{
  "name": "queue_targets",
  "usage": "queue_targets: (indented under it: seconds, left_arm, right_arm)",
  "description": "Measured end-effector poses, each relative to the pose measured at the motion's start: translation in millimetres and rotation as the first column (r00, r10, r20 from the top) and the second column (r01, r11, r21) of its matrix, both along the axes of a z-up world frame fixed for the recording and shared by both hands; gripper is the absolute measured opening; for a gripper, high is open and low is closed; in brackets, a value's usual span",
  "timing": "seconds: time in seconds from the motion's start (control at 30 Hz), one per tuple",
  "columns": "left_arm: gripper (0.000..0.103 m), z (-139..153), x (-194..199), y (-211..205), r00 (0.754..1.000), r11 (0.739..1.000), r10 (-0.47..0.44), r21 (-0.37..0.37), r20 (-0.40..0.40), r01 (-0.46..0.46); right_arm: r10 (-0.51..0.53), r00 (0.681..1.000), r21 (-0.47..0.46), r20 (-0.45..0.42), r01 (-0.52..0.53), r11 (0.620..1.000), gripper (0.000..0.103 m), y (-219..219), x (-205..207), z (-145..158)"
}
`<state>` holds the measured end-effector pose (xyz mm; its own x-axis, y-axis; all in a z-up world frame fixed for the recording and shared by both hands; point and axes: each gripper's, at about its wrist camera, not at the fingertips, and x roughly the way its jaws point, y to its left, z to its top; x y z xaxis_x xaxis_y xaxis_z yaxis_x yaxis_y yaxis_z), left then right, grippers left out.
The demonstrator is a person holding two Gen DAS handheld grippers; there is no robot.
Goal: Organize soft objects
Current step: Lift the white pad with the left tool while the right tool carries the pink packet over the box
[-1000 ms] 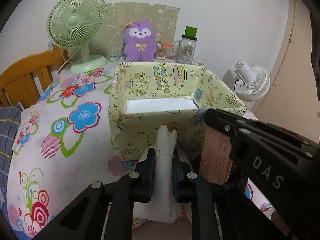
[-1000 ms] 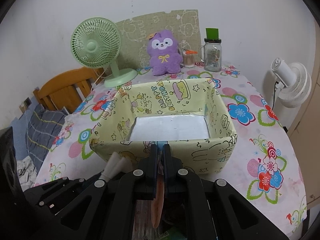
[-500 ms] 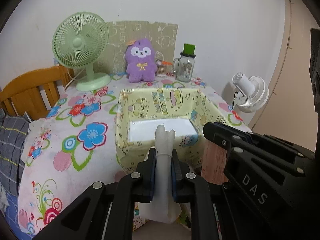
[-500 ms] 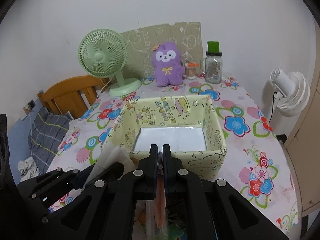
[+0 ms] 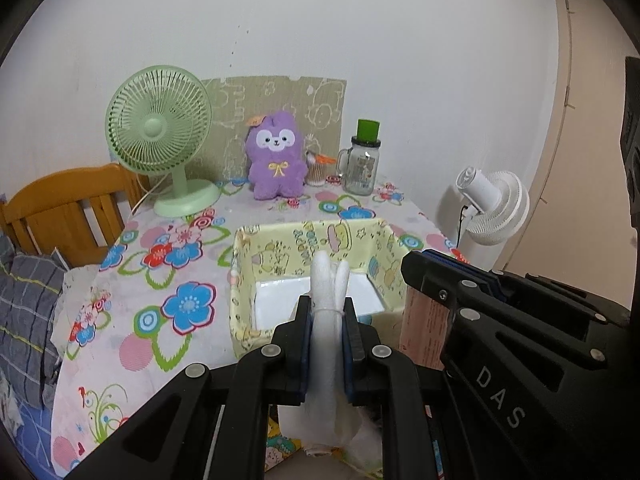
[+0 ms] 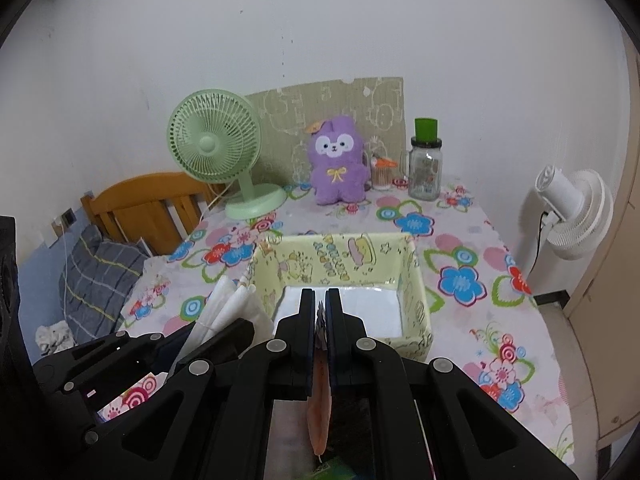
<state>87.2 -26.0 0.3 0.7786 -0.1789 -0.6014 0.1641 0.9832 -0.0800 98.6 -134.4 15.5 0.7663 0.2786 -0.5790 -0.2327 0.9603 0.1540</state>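
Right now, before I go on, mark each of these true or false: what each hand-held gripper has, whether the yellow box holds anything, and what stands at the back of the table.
1. The left hand-held gripper is shut on a white bag. True.
2. The right hand-held gripper is open with nothing between its fingers. False: it is shut on a thin orange packet.
3. The yellow box already holds the purple plush. False: the purple plush stands at the back by the wall, and the box shows only its white bottom.
4. A green fan stands left of the plush. True.
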Motion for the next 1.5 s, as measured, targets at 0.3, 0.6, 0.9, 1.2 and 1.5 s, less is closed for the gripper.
queue_targets:
  seconds: [0.3, 0.6, 0.9, 1.2, 1.5]
  left_arm:
    - [0.010, 17, 7, -6, 0.999, 1.000, -0.010, 0.003, 0.032, 0.010]
    - [0.010, 25, 22, -10, 0.999, 1.000, -0.015, 0.004, 0.045, 0.015]
    - [0.010, 21, 47, -12, 0.999, 1.000, -0.010, 0.010, 0.041, 0.009]
    - [0.010, 17, 72, -11, 1.000, 1.000, 0.007, 0.000, 0.031, -0.007]
    - [0.011, 8, 96, -12, 1.000, 1.000, 0.006, -0.014, 0.004, -0.006]
  right_arm:
    - [-0.016, 0.999, -0.007, 0.038, 0.016, 1.000, 0.008, -5, 5, 16]
    - [-0.033, 0.998, -0.025, 0.058, 0.035, 0.999, 0.008, -9, 18, 23]
    - [-0.040, 0.998, -0.037, 0.048, 0.042, 0.998, 0.008, -10, 44, 18]
    - [-0.028, 0.999, -0.050, 0.039, 0.030, 0.998, 0.008, -7, 72, 14]
    - [-0.028, 0.999, -0.061, 0.018, 0.029, 0.998, 0.008, -6, 94, 6]
